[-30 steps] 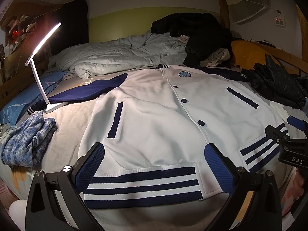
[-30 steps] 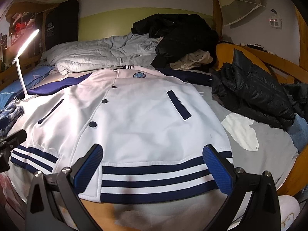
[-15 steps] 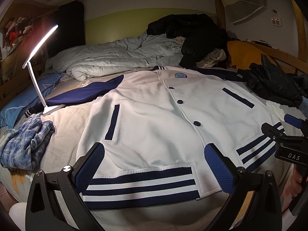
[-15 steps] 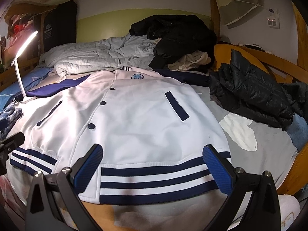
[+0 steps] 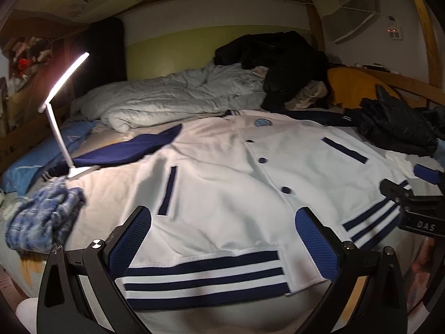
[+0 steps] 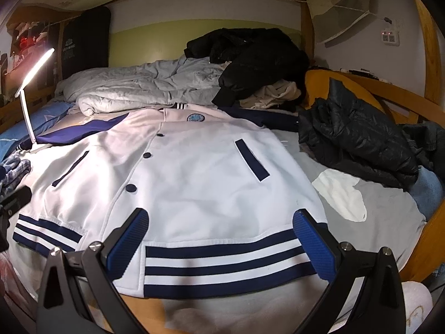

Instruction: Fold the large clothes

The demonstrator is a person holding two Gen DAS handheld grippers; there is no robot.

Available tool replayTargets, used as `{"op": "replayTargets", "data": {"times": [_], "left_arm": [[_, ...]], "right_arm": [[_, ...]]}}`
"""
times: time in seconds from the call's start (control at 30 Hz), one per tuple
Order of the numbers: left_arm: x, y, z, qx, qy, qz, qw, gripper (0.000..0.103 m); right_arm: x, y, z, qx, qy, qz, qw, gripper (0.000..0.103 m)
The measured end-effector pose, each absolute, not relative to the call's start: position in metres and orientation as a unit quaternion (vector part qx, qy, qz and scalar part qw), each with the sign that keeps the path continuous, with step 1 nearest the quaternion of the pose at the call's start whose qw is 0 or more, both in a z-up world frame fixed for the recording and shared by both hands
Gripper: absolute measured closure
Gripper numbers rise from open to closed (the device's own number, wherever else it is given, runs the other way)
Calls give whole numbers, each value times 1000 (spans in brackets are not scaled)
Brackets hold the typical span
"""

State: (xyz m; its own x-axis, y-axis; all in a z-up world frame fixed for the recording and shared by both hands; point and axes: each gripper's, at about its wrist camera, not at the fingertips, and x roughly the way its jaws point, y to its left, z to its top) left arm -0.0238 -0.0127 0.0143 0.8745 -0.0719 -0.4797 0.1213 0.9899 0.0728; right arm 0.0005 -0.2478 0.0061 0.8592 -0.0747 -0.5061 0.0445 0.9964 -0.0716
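Observation:
A white varsity jacket [image 5: 230,172] with navy sleeves, navy buttons and a navy-striped hem lies spread flat, front up, on the bed; it also shows in the right wrist view [image 6: 194,172]. My left gripper [image 5: 222,239] is open and empty, hovering over the hem's left half. My right gripper [image 6: 219,239] is open and empty over the hem's right half. The right gripper also shows at the right edge of the left wrist view [image 5: 417,206].
A lit white desk lamp [image 5: 64,128] stands on the bed at left beside a blue plaid garment [image 5: 44,220]. A crumpled grey duvet [image 5: 172,100] and black coat [image 6: 256,58] lie behind. A dark puffer jacket [image 6: 356,139] and white cloth [image 6: 342,194] lie right, by the wooden rail [image 6: 428,239].
Both grippers have drawn back slightly toward the hem; the jacket sits a little farther away in both views. The jacket itself has not moved.

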Motion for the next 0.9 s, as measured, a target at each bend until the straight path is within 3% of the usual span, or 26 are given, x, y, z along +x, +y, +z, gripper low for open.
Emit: {"op": "replayTargets", "data": {"times": [0.17,0.9], "left_arm": [[-17,-11,9,39,271,-61,960,0],[-21,0,19,40,244,-30,968,0]], "right_arm": [[-1,-251,7,-13,260,-26,965,0],[-4,-242,8,-45,268,-6,962,0]]}}
